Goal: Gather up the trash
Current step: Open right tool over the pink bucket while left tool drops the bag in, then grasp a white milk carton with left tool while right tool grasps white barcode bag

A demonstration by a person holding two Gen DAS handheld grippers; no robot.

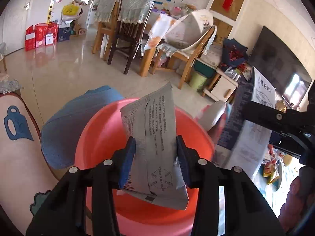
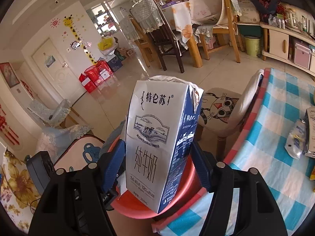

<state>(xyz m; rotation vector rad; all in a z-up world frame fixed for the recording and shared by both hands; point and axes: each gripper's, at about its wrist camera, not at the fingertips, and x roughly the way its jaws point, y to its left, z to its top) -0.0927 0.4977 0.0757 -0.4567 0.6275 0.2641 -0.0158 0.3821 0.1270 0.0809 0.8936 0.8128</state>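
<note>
My left gripper [image 1: 156, 150] is shut on a grey printed sachet [image 1: 155, 137] and holds it upright over a pink plastic basin [image 1: 98, 137]. My right gripper [image 2: 158, 163] is shut on a white and blue milk carton [image 2: 157, 137], held upright above the same pink basin [image 2: 183, 184]. The carton also shows blurred at the right of the left wrist view [image 1: 246, 129], with the right gripper's black body beside it.
A table with a blue checked cloth [image 2: 275, 118] holds more wrappers [image 2: 297, 137]. A cat-print stool [image 2: 220, 108] stands beside it. A blue cushion [image 1: 65, 125] lies behind the basin. Chairs [image 1: 126, 37] and a green bin [image 2: 252, 45] stand across the tiled floor.
</note>
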